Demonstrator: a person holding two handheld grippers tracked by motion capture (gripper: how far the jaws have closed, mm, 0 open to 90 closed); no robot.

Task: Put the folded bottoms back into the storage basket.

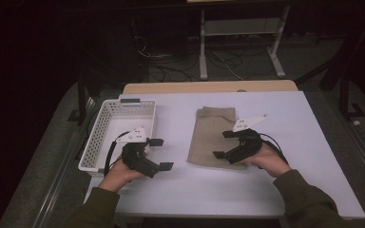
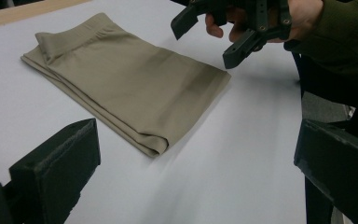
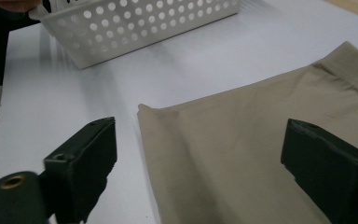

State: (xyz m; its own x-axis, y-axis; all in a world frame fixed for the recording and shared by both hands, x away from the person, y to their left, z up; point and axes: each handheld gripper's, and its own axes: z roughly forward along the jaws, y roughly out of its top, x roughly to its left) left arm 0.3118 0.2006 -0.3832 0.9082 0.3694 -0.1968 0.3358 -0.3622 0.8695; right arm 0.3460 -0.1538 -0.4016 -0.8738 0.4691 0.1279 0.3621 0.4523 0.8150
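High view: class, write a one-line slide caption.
Two open claws, left and right, poised over a table with cloth and basket.

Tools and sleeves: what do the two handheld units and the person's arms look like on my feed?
Both tools are black, angular and blocky, each ending in two flat squared jaws. The left tool and the right tool each carry a pale three-cornered plate on top, and a black cable loops off each one. The person wears olive-green long sleeves ending at the wrists. I see no readable markings.

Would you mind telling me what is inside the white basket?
The white basket shows a bare white floor where it is visible; the left gripper and hand cover its near end, so that part stays unknown.
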